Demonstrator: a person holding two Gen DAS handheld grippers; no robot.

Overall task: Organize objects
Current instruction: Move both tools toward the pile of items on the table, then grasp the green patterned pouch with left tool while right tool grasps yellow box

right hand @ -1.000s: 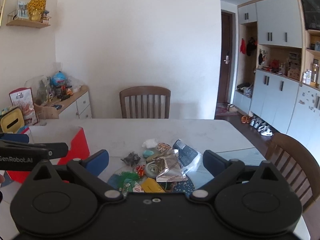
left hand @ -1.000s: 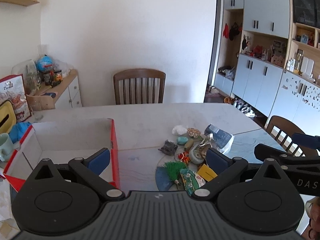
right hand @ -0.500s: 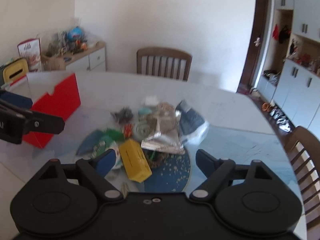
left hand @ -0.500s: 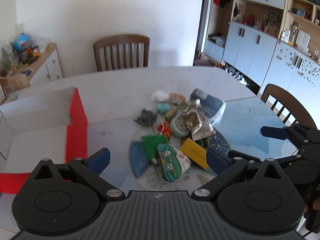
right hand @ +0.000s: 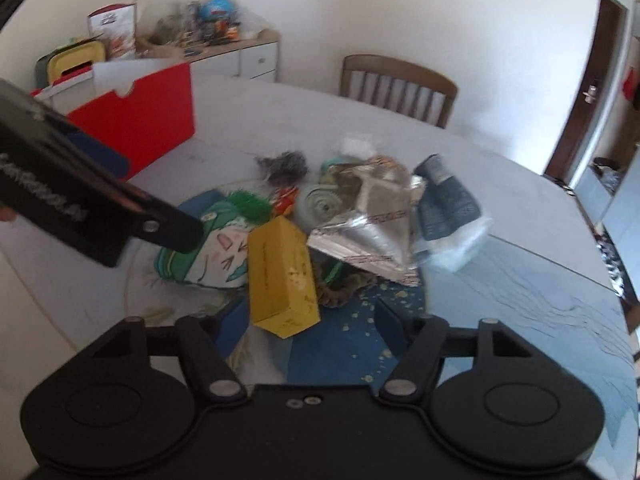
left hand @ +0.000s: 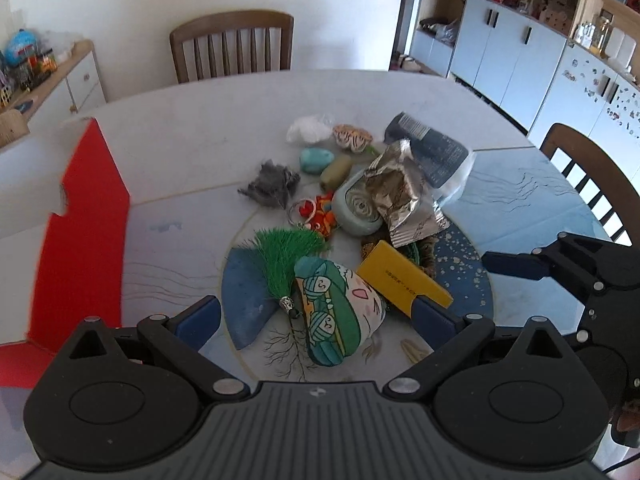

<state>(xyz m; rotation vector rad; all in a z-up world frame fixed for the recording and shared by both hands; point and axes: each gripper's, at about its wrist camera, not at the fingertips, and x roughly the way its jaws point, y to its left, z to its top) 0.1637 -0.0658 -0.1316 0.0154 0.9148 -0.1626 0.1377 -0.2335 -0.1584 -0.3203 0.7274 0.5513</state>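
Observation:
A pile of small objects lies mid-table: a yellow box (left hand: 402,280) (right hand: 282,276), a cartoon pouch (left hand: 336,312) (right hand: 208,256), a green tassel (left hand: 286,258), a silver foil bag (left hand: 404,196) (right hand: 368,220), a tape roll (left hand: 356,208), a dark packet (left hand: 432,148) and a grey tuft (left hand: 270,186). My left gripper (left hand: 316,316) is open, just above the pouch and tassel. My right gripper (right hand: 308,320) is open, with the yellow box's near end between its jaws, not gripped. An open red box (left hand: 80,216) (right hand: 140,124) stands at the left.
The round marble table (left hand: 200,128) carries a blue patterned mat (left hand: 464,276). Wooden chairs stand at the far side (left hand: 232,46) and right (left hand: 588,176). A cluttered sideboard (right hand: 224,44) is at the back left; cabinets (left hand: 520,52) line the right wall.
Both grippers have tilted down and moved closer to the pile. The right gripper has come in over the yellow box; the left has come down over the pouch.

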